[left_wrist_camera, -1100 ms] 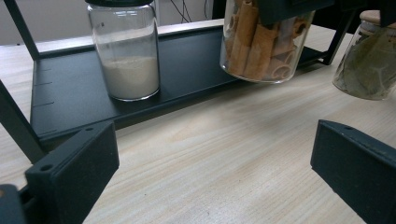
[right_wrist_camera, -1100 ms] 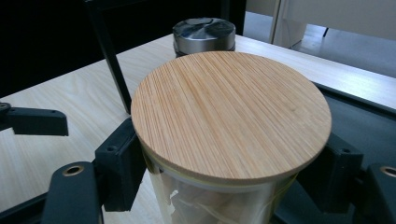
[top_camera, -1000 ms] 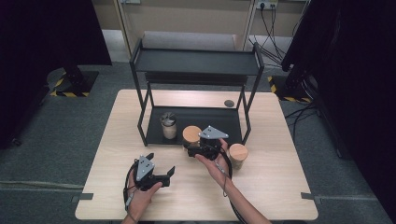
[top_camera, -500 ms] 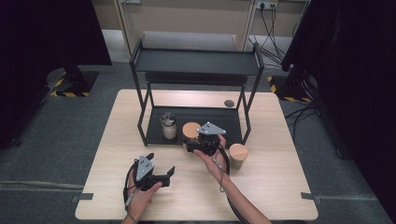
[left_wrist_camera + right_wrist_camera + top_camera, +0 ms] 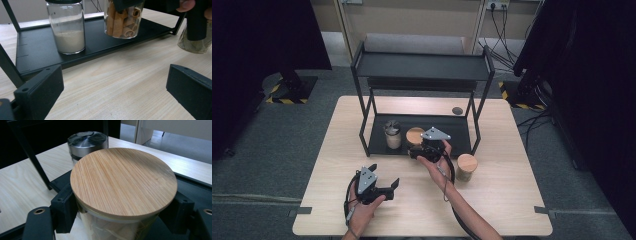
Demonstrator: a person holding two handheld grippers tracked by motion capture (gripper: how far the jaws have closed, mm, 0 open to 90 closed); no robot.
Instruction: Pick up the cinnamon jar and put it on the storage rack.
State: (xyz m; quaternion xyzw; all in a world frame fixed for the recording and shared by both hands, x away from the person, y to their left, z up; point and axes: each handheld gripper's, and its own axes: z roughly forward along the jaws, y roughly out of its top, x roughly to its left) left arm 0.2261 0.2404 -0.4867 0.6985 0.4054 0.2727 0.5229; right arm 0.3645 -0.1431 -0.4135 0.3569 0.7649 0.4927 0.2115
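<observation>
The right gripper (image 5: 419, 151) reaches forward from the person's right forearm, which rises slantwise from the lower edge of the high view; the hand wraps the body from below with its grey plate on top, and the tool points left toward the black metal rack (image 5: 422, 66); its fingers (image 5: 65, 208) are clamped on the glass wall of the bamboo-lidded jar (image 5: 123, 185) just under the lid — one on each side in the right gripper view. That jar, filled with cinnamon curls (image 5: 122, 18), stands on the rack's lower shelf (image 5: 37, 53), near its front edge, beside the metal-lidded jar of white powder (image 5: 67, 26). The left gripper (image 5: 388, 186) lies low over the bench (image 5: 502, 210) near the person, held level in the left hand and pointing right; its fingers (image 5: 40, 92) stand wide apart with nothing between them. A second bamboo-lidded jar (image 5: 466, 167) stands on the bench right of the right hand, just outside the rack.
</observation>
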